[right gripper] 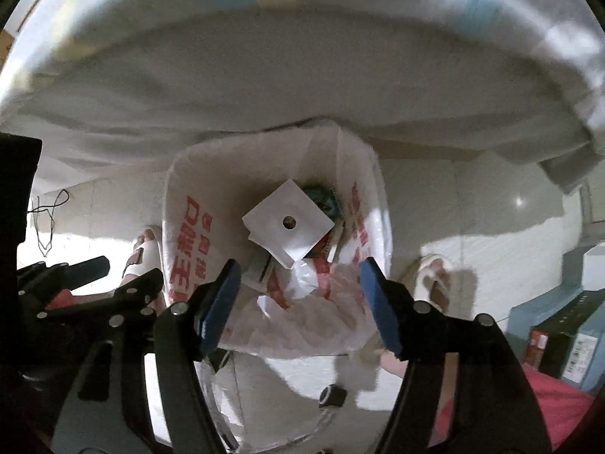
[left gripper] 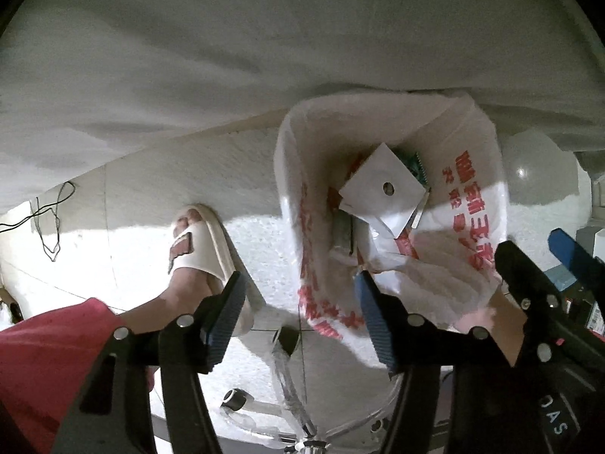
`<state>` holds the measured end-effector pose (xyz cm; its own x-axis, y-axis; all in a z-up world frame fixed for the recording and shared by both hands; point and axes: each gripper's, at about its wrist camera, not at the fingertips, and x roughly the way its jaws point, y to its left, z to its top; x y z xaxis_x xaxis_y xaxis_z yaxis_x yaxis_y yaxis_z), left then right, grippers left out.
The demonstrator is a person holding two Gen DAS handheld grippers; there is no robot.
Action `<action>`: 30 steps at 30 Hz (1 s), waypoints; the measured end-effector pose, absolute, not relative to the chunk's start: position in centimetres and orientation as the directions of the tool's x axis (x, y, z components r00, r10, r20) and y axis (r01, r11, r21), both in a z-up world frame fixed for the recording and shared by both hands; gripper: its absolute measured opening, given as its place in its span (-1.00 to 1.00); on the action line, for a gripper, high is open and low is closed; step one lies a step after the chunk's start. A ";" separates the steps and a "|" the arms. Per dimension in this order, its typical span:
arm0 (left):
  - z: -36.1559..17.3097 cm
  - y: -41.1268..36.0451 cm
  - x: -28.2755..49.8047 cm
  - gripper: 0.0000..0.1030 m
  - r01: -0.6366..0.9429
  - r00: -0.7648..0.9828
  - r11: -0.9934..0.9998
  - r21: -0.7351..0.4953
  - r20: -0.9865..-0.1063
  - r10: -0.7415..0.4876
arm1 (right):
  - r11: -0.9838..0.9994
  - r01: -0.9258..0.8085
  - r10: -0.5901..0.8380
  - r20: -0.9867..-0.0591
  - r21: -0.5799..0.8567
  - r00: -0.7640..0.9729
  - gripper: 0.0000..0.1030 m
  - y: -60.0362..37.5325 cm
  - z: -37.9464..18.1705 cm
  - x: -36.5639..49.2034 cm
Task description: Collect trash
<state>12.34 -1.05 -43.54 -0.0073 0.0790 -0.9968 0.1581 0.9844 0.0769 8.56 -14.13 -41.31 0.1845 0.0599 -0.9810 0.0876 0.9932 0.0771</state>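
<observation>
A plastic bag (right gripper: 272, 234) hangs open below the edge of a cloth-covered table (right gripper: 264, 87), above the floor (right gripper: 472, 196). In the bag a square paper sleeve (right gripper: 289, 223) lies on top of other wrappers (right gripper: 325, 198). A foot in a slipper (left gripper: 196, 242) stands left of the bag, another slipper (right gripper: 435, 276) right of it. Boxes (right gripper: 559, 329) sit at the far right. A chair caster (right gripper: 332, 395) lies nearer, below the bag.

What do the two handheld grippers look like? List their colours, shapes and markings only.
The left gripper has black angular finger arms with silver rivets, tipped by blue ribbed rectangular pads. The right gripper matches it: black arms, silver pivots, blue pads. Seen from the left wrist view, the right gripper's body shows white lettering, red accents and a translucent blue part. No cables or sleeves show.
</observation>
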 end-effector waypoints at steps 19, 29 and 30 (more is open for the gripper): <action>-28.9 -1.2 6.0 0.22 0.167 0.300 0.983 0.082 -0.954 0.029 | 0.991 0.113 0.020 -0.902 0.076 0.430 0.32 -14.3 -26.8 0.3; -17.4 -1.1 1.3 0.29 0.146 0.534 0.989 0.038 -0.844 -0.046 | 0.990 0.109 -0.009 -0.750 0.085 0.661 0.37 -14.8 -15.3 -5.4; -16.3 -1.0 0.8 0.32 0.139 0.557 0.990 0.033 -0.829 -0.051 | 0.990 0.112 -0.017 -0.724 0.083 0.690 0.43 -14.8 -13.9 -6.1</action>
<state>0.81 -1.02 -16.32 0.5569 -0.0508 -0.8291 0.1393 0.9897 0.0329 -6.15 -14.80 -13.88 0.6896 -0.0175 -0.7239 0.1121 0.9902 0.0829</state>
